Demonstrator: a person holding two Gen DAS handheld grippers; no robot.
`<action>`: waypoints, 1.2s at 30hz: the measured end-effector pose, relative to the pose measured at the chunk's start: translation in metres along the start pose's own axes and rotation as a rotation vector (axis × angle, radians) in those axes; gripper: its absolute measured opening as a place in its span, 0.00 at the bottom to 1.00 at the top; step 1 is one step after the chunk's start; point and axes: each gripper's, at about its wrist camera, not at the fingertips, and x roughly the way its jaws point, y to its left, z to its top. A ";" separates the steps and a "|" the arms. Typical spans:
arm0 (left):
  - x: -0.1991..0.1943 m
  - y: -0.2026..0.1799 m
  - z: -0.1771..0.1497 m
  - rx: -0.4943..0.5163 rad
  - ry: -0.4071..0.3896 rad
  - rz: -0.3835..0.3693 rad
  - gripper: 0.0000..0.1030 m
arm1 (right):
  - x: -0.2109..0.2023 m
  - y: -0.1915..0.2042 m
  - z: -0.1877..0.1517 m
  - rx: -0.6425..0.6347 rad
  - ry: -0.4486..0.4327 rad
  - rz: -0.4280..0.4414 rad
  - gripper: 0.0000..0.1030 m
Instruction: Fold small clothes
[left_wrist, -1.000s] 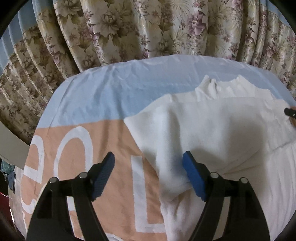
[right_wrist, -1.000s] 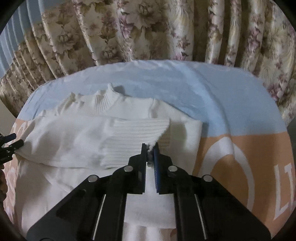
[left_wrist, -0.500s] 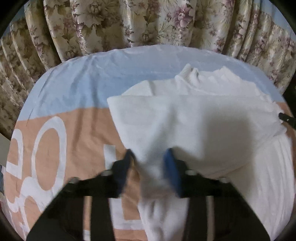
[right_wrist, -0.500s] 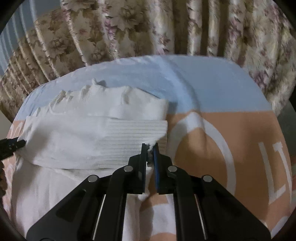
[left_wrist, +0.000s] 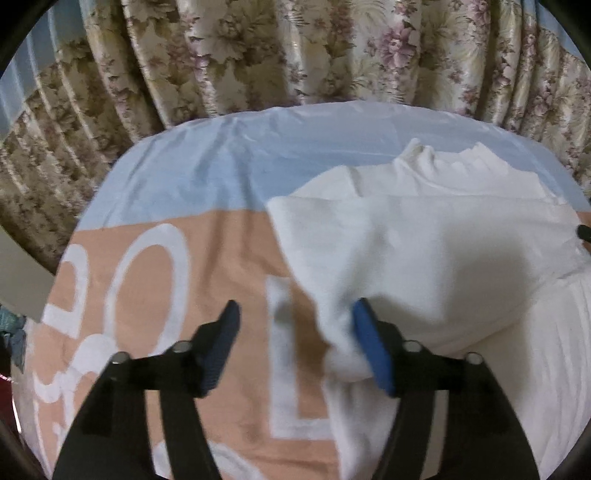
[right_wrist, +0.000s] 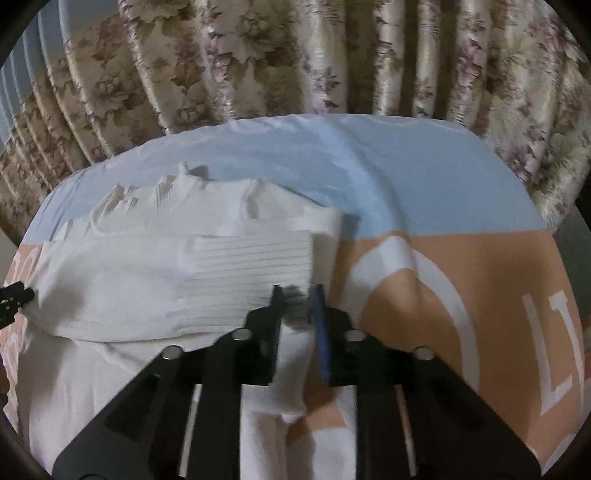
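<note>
Once clamped on the white sweater (left_wrist: 424, 258) half a second ago, now released: left tongs (left_wrist: 295, 347) spread wide, right tongs (right_wrist: 299, 314) parted slightly, holding nothing, sleeves folded across mid-frame on the bed sheet (right_wrist: 406, 177), ready for the next fold.

Only readable marks: large white letters printed on the peach band of the bed sheet (left_wrist: 229, 251). Left wrist view: an "O" (left_wrist: 147, 284) at 9 o'clock, an "L" (left_wrist: 291, 369) at 6 o'clock, partly under the white sweater (left_wrist: 424, 258). Right wrist view: an "O" (right_wrist: 417, 295) and an "L" (right_wrist: 546, 354) at 3 o'clock. Whole word not legible.
</note>
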 end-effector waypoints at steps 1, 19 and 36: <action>-0.005 0.001 0.000 0.001 -0.007 0.013 0.69 | -0.007 -0.002 -0.001 0.013 -0.013 0.009 0.22; 0.056 -0.056 0.062 0.104 0.002 -0.053 0.81 | 0.039 0.119 0.007 -0.275 0.024 0.109 0.30; -0.042 -0.059 0.000 0.089 -0.050 -0.094 0.85 | -0.043 0.081 -0.022 -0.146 -0.039 0.193 0.60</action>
